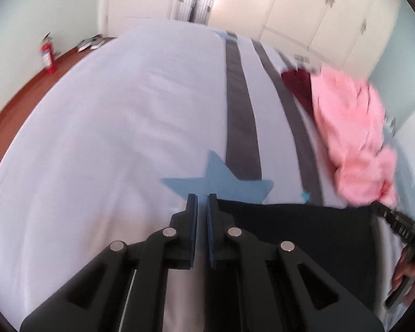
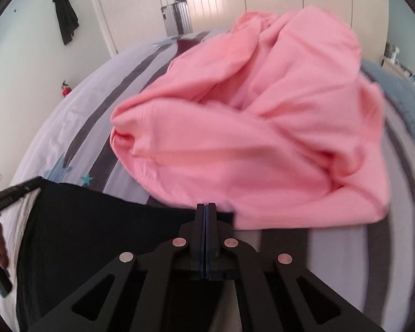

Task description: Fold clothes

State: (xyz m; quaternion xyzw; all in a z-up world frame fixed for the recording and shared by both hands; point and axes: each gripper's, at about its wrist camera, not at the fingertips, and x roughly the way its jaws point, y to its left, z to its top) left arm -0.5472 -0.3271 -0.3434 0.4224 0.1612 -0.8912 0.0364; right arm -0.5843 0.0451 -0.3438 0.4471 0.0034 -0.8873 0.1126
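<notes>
In the left wrist view the left gripper (image 1: 202, 197) pinches one corner of the dark garment (image 1: 304, 235) stretching rightward, and in the right wrist view the right gripper (image 2: 206, 207) clamps its other corner just before the pink garment (image 2: 249, 124), so the lift-and-spread step seems underway, next likely needing an even lay-down on the bed (image 1: 110, 124).

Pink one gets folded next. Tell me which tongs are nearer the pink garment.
Right. The right tongs sit at the pink garment's near edge, shut on the dark garment. The left tongs hold that garment's far corner, over the blue star.
</notes>
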